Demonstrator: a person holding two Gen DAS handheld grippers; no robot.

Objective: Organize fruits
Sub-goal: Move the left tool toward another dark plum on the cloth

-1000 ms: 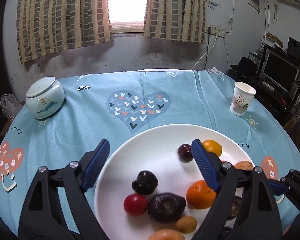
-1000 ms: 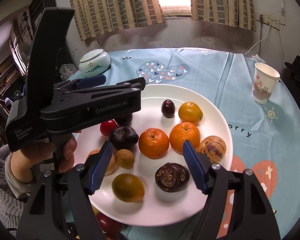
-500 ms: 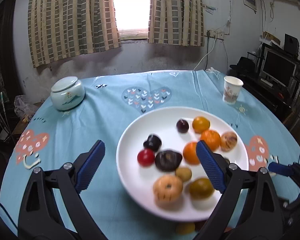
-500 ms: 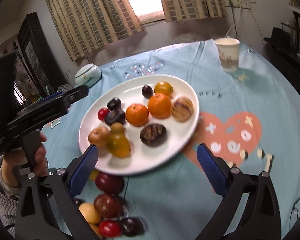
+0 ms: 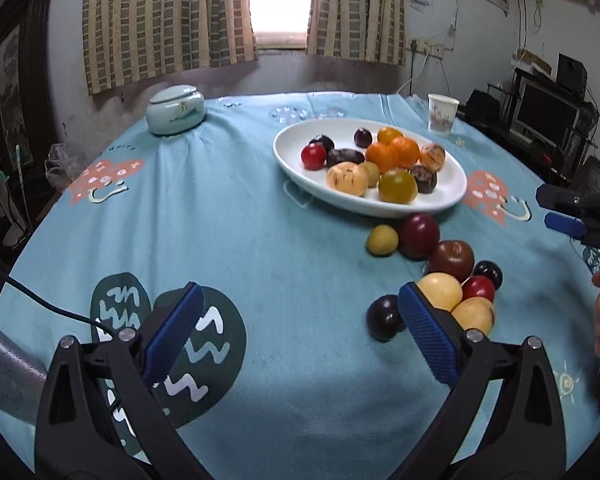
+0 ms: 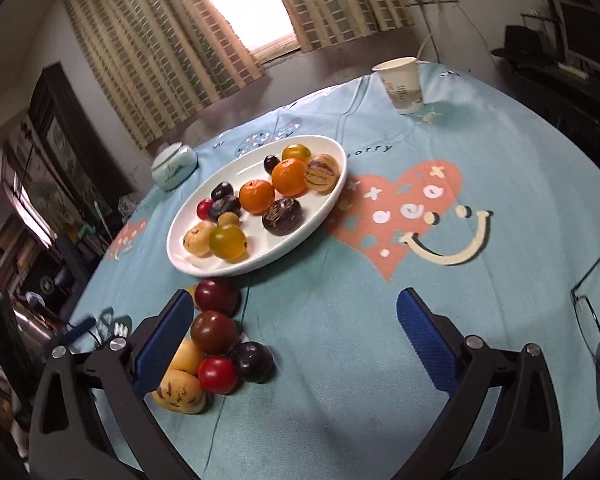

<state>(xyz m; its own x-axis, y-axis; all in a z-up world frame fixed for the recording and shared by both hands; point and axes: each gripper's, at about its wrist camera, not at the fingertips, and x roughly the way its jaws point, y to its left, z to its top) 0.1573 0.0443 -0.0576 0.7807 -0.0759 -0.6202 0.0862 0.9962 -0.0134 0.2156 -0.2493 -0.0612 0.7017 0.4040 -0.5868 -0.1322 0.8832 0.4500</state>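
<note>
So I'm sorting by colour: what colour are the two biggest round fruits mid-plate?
Orange, both of them; the right wrist view shows them best.

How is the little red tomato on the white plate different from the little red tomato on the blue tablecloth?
The small red tomato on the white plate sits far off among plated fruit. The small red tomato on the blue tablecloth lies nearer the grippers, squeezed between a black plum and yellow fruits. Both are round, shiny and red.

left gripper [image 5: 300, 340]: backs off the white plate [image 5: 440, 204], now over bare tablecloth [image 5: 240, 220].
right gripper [image 6: 292, 340]: retreats too, plate well ahead.
</note>
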